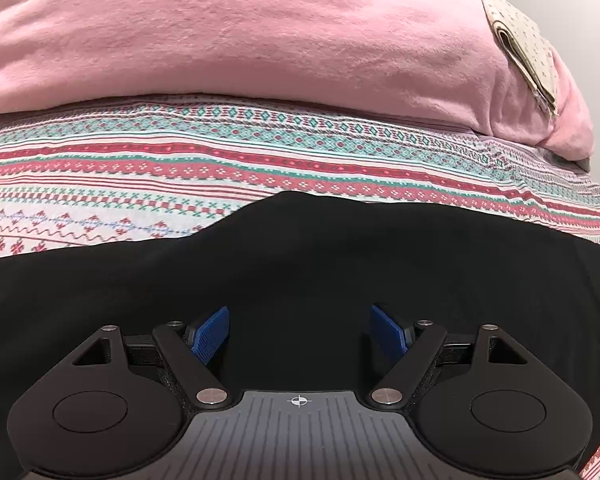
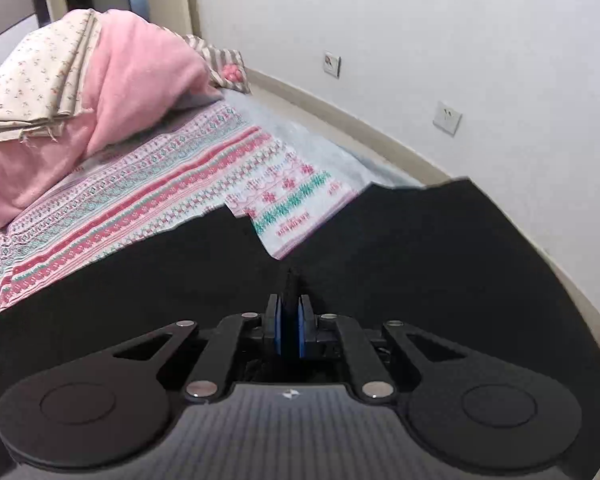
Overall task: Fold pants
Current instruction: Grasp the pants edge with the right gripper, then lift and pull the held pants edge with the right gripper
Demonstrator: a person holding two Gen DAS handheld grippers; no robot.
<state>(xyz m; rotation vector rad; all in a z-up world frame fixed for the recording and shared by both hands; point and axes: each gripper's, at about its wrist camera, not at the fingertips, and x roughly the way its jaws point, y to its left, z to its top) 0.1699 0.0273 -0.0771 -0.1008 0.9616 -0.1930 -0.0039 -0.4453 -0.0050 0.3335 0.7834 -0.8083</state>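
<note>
1 pr black pants, 1 pink blanket, 2 wall sockets.

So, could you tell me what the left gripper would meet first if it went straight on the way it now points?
Most likely the black pants: the left gripper, jaws open, points down at that fabric on the patterned bedsheet. How near it is cannot be judged.

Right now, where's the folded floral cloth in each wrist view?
Left wrist: folded floral cloth at upper right, lying on the pink blanket.
Right wrist: same cloth at upper left, again on the pink blanket.
Shared landmark: the black pants across each view's lower half.
</note>
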